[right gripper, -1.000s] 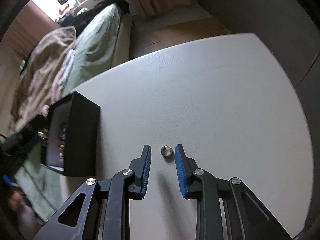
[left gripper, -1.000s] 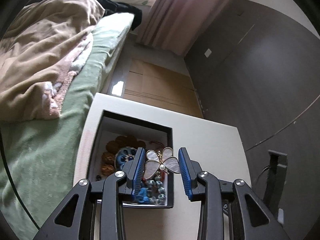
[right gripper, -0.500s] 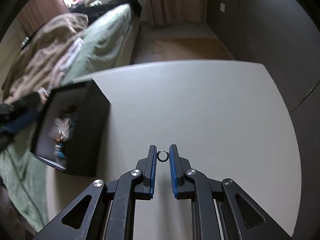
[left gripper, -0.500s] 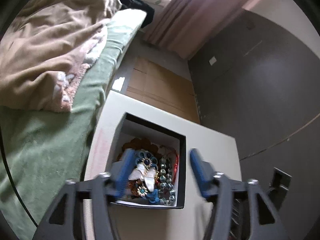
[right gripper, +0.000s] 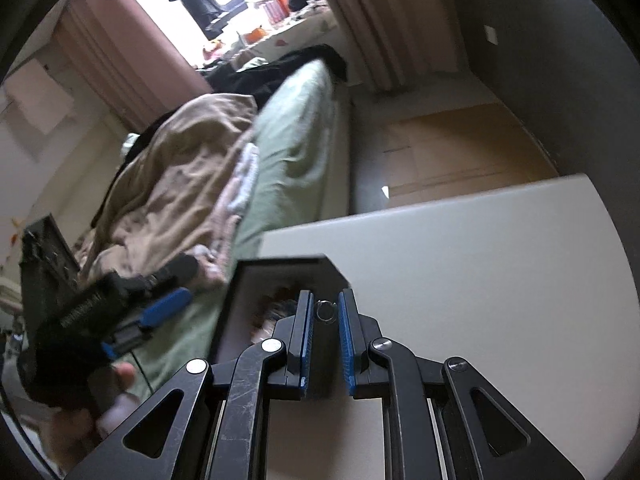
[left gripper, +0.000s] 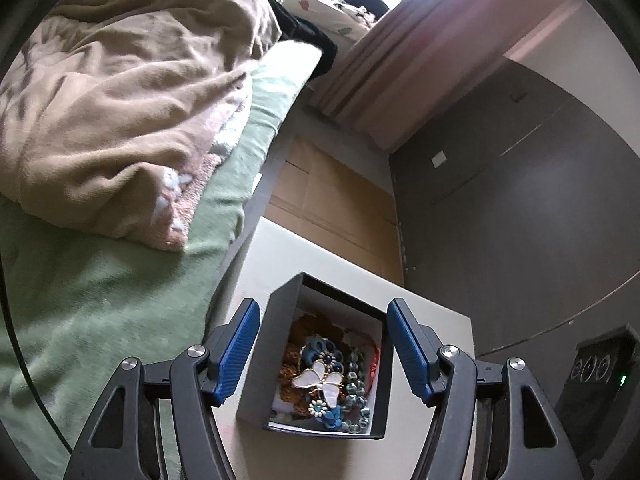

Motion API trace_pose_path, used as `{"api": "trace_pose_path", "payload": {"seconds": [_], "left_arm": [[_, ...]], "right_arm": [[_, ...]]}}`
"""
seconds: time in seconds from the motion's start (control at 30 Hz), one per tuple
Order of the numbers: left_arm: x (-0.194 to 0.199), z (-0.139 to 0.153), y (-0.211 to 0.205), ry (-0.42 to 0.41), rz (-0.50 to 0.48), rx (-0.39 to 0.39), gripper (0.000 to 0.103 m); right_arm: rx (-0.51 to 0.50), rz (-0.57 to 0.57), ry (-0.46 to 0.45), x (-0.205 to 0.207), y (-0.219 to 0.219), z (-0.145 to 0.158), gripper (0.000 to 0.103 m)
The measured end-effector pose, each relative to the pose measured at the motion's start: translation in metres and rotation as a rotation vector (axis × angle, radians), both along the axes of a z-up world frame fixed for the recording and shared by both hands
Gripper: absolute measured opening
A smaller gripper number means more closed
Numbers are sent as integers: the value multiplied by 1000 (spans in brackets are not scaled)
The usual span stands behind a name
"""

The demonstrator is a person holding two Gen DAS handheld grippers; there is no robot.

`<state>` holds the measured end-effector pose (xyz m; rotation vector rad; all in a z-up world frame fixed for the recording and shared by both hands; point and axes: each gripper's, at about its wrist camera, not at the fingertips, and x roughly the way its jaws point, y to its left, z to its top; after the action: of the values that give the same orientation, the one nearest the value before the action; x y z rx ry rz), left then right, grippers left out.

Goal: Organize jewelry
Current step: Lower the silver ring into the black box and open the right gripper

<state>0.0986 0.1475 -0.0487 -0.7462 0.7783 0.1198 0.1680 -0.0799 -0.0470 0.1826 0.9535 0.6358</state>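
Note:
A black open box [left gripper: 256, 364] stands on the white table [left gripper: 276, 256], filled with jewelry. On top of the pile lies a white butterfly brooch [left gripper: 320, 381], beside blue flowers and glass beads. My left gripper [left gripper: 322, 346] hangs open above the box with nothing between its blue pads. In the right wrist view my right gripper [right gripper: 325, 312] is shut on a small silver ring [right gripper: 325, 311], held in the air just over the near corner of the box [right gripper: 288, 266]. The left gripper [right gripper: 160, 308] and the hand holding it appear at the left of that view.
A bed with a green sheet [left gripper: 100, 292] and a tan blanket [left gripper: 120, 100] runs along the table's left side. Dark wall panels [left gripper: 520, 220] stand to the right, curtains [left gripper: 400, 60] and wooden floor [left gripper: 328, 200] beyond. A black device [left gripper: 596, 368] sits at the right edge.
My left gripper opened and dropped the butterfly brooch into the box, then drew back. My right gripper closed on the ring, lifted it off the table and carried it toward the box.

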Motion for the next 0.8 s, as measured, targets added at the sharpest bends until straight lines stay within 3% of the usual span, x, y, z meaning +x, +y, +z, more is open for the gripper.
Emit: {"api": "trace_pose_path", "payload": {"seconds": [0.2, 0.23, 0.3, 0.37, 0.43, 0.5, 0.53, 0.6, 0.8], "left_arm": [[-4, 2, 8, 7, 19, 18, 67], [-4, 1, 9, 8, 20, 18, 67], [-4, 2, 8, 4, 18, 24, 67], [-4, 5, 4, -7, 8, 42, 68], [-5, 8, -1, -23, -1, 59, 83], [-8, 13, -5, -42, 0, 81, 89], [-10, 15, -7, -50, 0, 92, 90], [-13, 18, -11, -58, -7, 116, 91], [-21, 23, -26, -48, -26, 168, 94]], "right_arm": [[81, 67, -13, 9, 30, 4, 18], [96, 78, -7, 9, 31, 2, 24], [105, 96, 40, 12, 35, -4, 64], [115, 76, 62, 14, 29, -10, 68], [87, 56, 76, 13, 22, -14, 68], [76, 51, 82, 10, 15, -15, 69], [75, 46, 82, 8, 10, -14, 72], [69, 27, 84, 4, -2, -13, 89], [60, -43, 74, -3, -34, -4, 94]]}}
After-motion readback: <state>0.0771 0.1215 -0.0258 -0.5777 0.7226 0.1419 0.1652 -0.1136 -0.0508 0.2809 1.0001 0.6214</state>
